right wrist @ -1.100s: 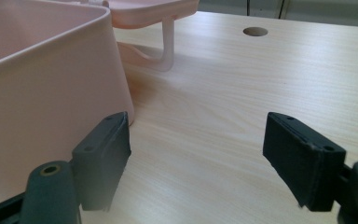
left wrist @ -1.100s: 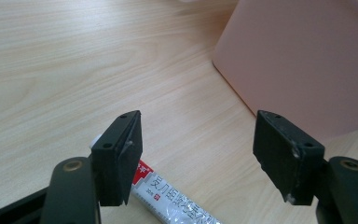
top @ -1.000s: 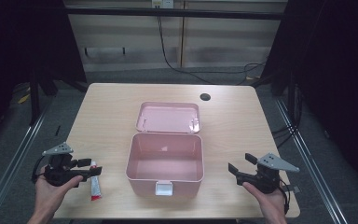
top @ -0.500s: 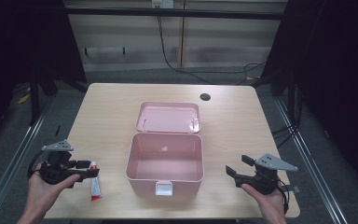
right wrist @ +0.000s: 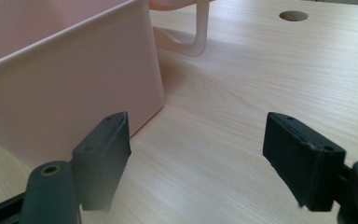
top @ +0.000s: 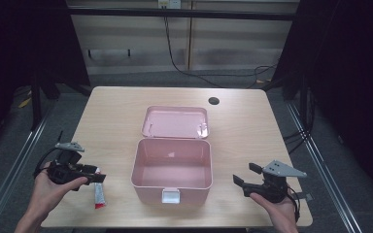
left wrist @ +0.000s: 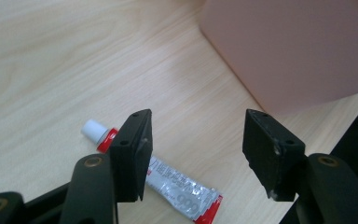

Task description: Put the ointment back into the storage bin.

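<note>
An open pink box [top: 171,167] stands at the table's middle, its hinged lid [top: 176,121] lying flat behind it. A small white and silver tube [top: 97,195] with a white cap and red bands lies on the wood left of the box. My left gripper [top: 95,177] hovers just above the tube, open. In the left gripper view the tube [left wrist: 168,179] lies below and between the spread jaws of my left gripper [left wrist: 198,144], partly behind the left one. My right gripper [top: 245,174] is open and empty to the right of the box, also seen as my right gripper [right wrist: 196,154] beside the box wall [right wrist: 65,79].
A round cable hole [top: 213,101] sits at the table's far right, seen again as the hole [right wrist: 293,16]. The table's front edge [top: 175,226] runs close under both hands. Bare wood [top: 252,131] lies to the right of the box. The floor around is dark.
My left gripper has drifted slightly left and back over the tube. My right gripper has shifted a touch left. Both stay open.
</note>
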`<state>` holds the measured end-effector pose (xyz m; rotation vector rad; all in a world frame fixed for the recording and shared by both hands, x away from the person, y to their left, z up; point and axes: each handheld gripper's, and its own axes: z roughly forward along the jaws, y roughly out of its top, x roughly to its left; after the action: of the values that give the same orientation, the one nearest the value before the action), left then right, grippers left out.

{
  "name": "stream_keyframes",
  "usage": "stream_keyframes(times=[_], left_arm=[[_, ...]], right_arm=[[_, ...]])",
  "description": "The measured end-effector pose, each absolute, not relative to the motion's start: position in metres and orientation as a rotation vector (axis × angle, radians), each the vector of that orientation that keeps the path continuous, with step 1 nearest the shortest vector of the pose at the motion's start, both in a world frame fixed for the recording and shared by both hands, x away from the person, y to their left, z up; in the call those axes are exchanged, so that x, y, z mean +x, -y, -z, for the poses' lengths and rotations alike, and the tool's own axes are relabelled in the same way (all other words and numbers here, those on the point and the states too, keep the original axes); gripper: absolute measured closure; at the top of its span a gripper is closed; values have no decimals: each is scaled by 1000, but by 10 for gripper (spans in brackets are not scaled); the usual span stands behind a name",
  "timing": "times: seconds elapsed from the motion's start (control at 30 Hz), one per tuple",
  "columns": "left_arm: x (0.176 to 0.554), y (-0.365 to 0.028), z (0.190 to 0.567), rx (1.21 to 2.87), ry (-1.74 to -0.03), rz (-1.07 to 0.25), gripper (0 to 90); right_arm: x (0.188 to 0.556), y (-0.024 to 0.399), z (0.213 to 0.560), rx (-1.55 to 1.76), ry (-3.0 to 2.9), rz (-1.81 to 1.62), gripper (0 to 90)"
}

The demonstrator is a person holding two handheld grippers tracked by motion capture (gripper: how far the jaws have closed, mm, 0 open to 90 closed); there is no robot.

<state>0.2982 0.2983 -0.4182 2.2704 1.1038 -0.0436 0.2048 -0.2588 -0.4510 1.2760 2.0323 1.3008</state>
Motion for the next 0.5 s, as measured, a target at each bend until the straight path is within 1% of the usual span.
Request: stream_keyframes(times=[0.07,0.13,0.23,0.37,0.4,0.5], left_arm=[[302,-300,425,2296,-1120,86,415],[304,-302,429,2323,-1148,89,402],[306,-303,434,2306,-1200,101,398],[310,-300,440,2400,-1168,125,413],[310,-298,442,2384,-1188,116,412],[311,-294,444,2415,-1189,120,411]], right_arm=[[205,258,451,1273,-2035,-1305,231],[206,258,452,1271,-2041,-1298,231],[206,257,452,1272,-2051,-1299,231],[206,255,452,1272,-2072,-1303,232],[206,255,453,1269,-2075,-1305,232],[207,254,453,1264,-2093,-1306,231]])
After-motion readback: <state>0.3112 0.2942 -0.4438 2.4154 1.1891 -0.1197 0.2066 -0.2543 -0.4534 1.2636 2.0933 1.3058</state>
